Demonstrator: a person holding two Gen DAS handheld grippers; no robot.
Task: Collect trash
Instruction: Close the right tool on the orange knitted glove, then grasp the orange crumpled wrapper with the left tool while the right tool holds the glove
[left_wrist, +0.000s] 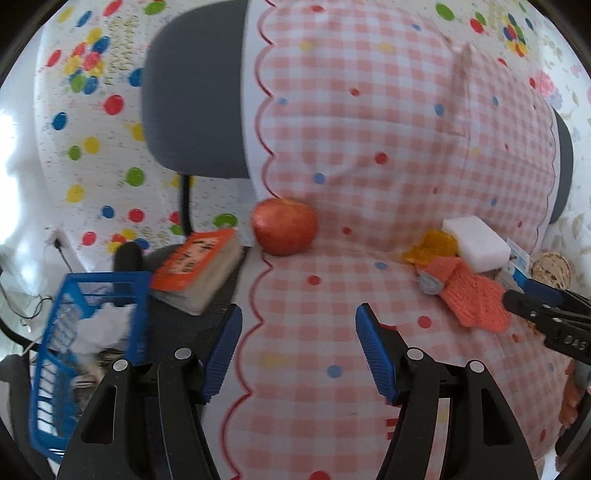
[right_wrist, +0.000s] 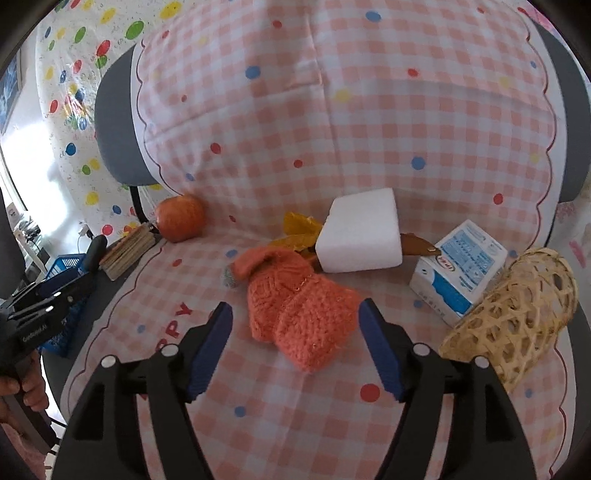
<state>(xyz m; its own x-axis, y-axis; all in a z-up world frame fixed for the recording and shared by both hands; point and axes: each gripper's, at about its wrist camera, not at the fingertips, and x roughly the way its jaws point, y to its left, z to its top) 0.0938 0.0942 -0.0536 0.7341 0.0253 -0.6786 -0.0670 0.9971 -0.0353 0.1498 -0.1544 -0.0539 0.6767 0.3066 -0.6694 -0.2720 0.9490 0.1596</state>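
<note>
On a chair draped with a pink checked cloth (right_wrist: 332, 129) lie an orange knitted piece (right_wrist: 295, 310), a white foam block (right_wrist: 360, 232), yellow crumpled wrappers (right_wrist: 297, 230), a blue-and-white carton (right_wrist: 458, 269) and a red apple (right_wrist: 180, 218). My right gripper (right_wrist: 295, 347) is open and empty, just in front of the knitted piece. My left gripper (left_wrist: 299, 350) is open and empty over the cloth's left edge, in front of the apple (left_wrist: 284, 226). A blue basket (left_wrist: 85, 347) holding white crumpled paper (left_wrist: 103, 325) sits at the lower left.
An orange book (left_wrist: 199, 269) lies on the seat beside the apple. A woven wicker cone (right_wrist: 513, 314) lies at the right. A brown object (right_wrist: 417, 245) pokes out behind the foam block. A dotted curtain (left_wrist: 88, 122) hangs behind the chair.
</note>
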